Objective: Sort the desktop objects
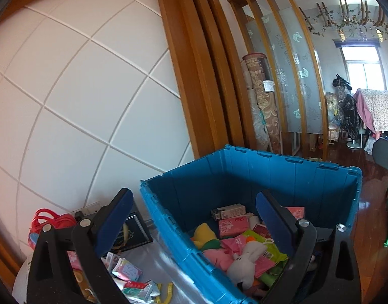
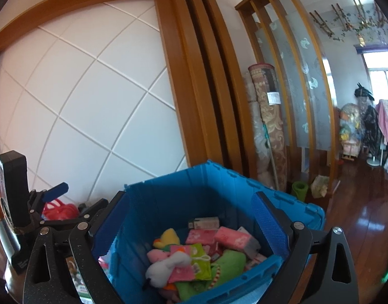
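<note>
- We hold both claws wide open with nothing between the pads: the left gripper (image 1: 194, 217) straddles the near-left corner of the deep blue plastic crate (image 1: 282, 174), and the right gripper (image 2: 186, 215) frames the crate's inside.
- The crate already holds sorted things: a white plush rabbit (image 1: 247, 261), a yellow soft toy (image 1: 204, 231), pink tissue packets (image 1: 233, 226), a small upright carton (image 1: 228, 211) and a lime-green wrapper (image 1: 269, 250).
- What we judge is left to sort lies outside the crate, down and to the left of the left claw: a scatter of small printed packets (image 1: 129, 269) on the pale tabletop (image 1: 166, 261), beside a dark framed picture (image 1: 133, 235) and a red coiled cord (image 1: 50, 220).
- The left hand is nearer to that scatter; the next pick likely calls for tipping it down and swinging it leftward, away from the crate.
- The packets lie at mixed angles, so we cannot name one long axis.
- The left claw's arm hides part of the pile, and the frame's lower edge cuts the rest.
- In the right view the tabletop is mostly hidden behind the claw and crate wall.
</note>
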### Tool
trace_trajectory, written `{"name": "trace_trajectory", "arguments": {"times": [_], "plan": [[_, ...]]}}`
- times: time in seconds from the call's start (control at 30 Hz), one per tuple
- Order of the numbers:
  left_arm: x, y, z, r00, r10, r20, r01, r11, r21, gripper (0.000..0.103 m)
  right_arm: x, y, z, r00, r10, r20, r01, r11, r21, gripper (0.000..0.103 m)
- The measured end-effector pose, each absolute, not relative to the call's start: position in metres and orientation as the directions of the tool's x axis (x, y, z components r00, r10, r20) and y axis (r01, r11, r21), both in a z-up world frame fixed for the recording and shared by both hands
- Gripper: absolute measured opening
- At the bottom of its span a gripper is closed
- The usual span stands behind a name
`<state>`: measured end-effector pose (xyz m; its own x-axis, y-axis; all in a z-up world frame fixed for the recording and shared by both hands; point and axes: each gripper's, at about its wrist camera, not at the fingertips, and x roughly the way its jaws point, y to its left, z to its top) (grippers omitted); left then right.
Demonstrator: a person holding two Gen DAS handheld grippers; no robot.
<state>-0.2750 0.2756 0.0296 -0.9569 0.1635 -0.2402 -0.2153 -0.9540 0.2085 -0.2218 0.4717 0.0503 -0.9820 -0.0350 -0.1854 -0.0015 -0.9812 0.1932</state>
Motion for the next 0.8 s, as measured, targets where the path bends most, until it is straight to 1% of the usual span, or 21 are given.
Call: {"name": "trace_trajectory", "arguments": {"times": [0.03,0.1,0.2,0.27,0.33,0.43,0.5,0.57,0.63,0.7,0.8], "plan": [[-0.266,0.264,0.028,-0.963,0.136,-0.231,-0.185,-0.961,0.205,0.101,-0.216,0.465,0.05,-0.982,-0.044,-0.185,0.008,-0.982,0.19,0.099],[-0.246,0.235,0.024,-0.967,0.118,-0.226,-0.158,-0.973,0.169,0.102,-0.2,0.445,0.048,-0.98,-0.059,-0.19,0.025,-0.984,0.177,0.099],[-0.215,0.185,0.02,-0.972,0.071,-0.222,-0.095,-0.991,0.098,0.102,-0.176,0.41,0.044,-0.975,-0.089,-0.202,0.055,-0.985,0.166,0.099],[-0.192,0.153,0.019,-0.977,0.046,-0.21,-0.065,-0.994,0.084,0.102,-0.16,0.383,0.04,-0.973,-0.101,-0.205,0.067,-0.984,0.166,0.099],[-0.168,0.125,0.02,-0.98,0.005,-0.198,-0.023,-0.996,0.091,0.102,-0.142,0.356,0.035,-0.971,-0.118,-0.207,0.083,-0.982,0.171,0.1],[-0.137,0.087,0.018,-0.981,-0.015,-0.194,-0.003,-0.996,0.094,0.102,-0.112,0.314,0.027,-0.969,-0.139,-0.205,0.105,-0.98,0.167,0.1],[-0.12,0.066,0.014,-0.979,-0.052,-0.197,0.032,-0.994,0.105,0.102,-0.092,0.289,0.02,-0.965,-0.156,-0.213,0.121,-0.978,0.171,0.101],[-0.105,0.053,0.01,-0.972,-0.088,-0.218,0.057,-0.988,0.142,0.102,-0.075,0.269,0.015,-0.956,-0.181,-0.233,0.145,-0.976,0.164,0.101],[-0.091,0.045,0.008,-0.971,-0.109,-0.213,0.071,-0.981,0.182,0.102,-0.058,0.257,0.015,-0.954,-0.179,-0.242,0.144,-0.977,0.155,0.101],[-0.075,0.037,0.01,-0.976,-0.095,-0.197,0.06,-0.982,0.177,0.102,-0.044,0.251,0.016,-0.953,-0.183,-0.241,0.147,-0.976,0.16,0.101],[-0.058,0.026,0.013,-0.979,-0.061,-0.197,0.036,-0.991,0.129,0.102,-0.031,0.243,0.019,-0.952,-0.183,-0.245,0.148,-0.977,0.155,0.101]]}}
